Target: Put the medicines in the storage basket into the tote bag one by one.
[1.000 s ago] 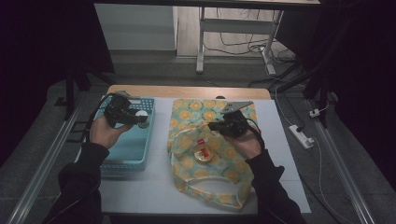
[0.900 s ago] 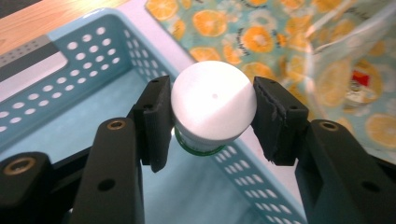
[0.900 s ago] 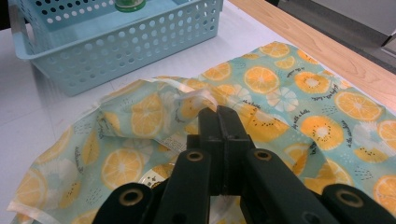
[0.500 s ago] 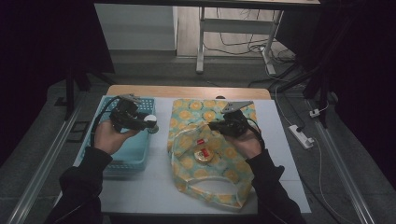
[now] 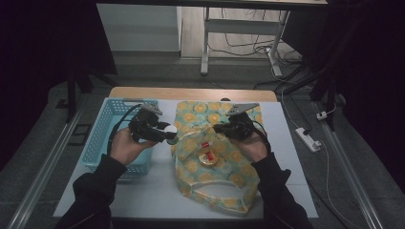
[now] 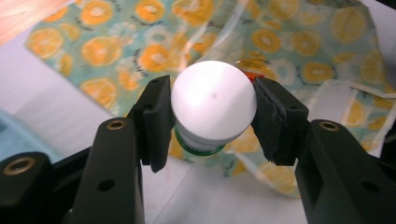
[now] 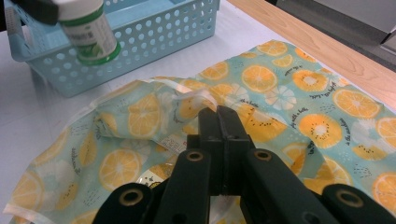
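1. The left claw grips a small white plastic bottle with a green band by its sides, its rounded, smooth end facing the left gripper view's camera. In the high view the bottle hangs between the light blue perforated plastic basket at the counter's left edge and the bag.
2. The right claw is clenched on a fold of the thin, glossy, crinkled bag printed with orange slices on teal, apparently holding its mouth up near the counter's middle.
3. Judged step: carrying the bottle from the basket to the bag, which already holds a small round tin and a red-capped tube.
4. The next move likely needs the mouth held wide and the bottle lowered well inside before release.
5. The white counter looks flat and matte, with a wooden strip along its far edge.
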`<state>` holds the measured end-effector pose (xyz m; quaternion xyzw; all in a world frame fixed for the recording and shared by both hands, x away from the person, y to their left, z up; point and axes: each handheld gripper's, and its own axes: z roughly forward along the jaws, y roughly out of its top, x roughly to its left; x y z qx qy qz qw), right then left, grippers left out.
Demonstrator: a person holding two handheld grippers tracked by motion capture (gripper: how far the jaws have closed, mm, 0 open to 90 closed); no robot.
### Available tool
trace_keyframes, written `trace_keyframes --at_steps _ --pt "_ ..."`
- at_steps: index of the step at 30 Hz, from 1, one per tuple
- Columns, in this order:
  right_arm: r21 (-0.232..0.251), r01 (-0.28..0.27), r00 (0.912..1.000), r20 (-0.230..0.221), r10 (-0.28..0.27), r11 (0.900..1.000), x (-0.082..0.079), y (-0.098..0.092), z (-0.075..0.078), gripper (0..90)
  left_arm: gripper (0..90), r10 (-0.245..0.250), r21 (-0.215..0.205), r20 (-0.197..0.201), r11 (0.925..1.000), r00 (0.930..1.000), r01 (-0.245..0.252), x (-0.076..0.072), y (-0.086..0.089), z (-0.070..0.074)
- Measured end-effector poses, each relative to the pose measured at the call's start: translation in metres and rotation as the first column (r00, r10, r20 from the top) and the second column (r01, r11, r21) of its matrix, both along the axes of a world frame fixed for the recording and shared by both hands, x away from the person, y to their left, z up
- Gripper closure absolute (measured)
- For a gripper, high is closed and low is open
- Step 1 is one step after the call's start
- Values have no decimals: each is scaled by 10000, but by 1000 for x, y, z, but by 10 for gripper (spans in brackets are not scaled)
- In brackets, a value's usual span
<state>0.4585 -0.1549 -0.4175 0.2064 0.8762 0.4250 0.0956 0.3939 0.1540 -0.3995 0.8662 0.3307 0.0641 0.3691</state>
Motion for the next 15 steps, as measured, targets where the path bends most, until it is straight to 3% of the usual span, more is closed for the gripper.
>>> trace_keyframes --at_steps 15 --pt "15 49 10000 6 -49 10000 0 0 0 896 502 -1110 24 130 9938 9937 1110 -2 -49 -8"
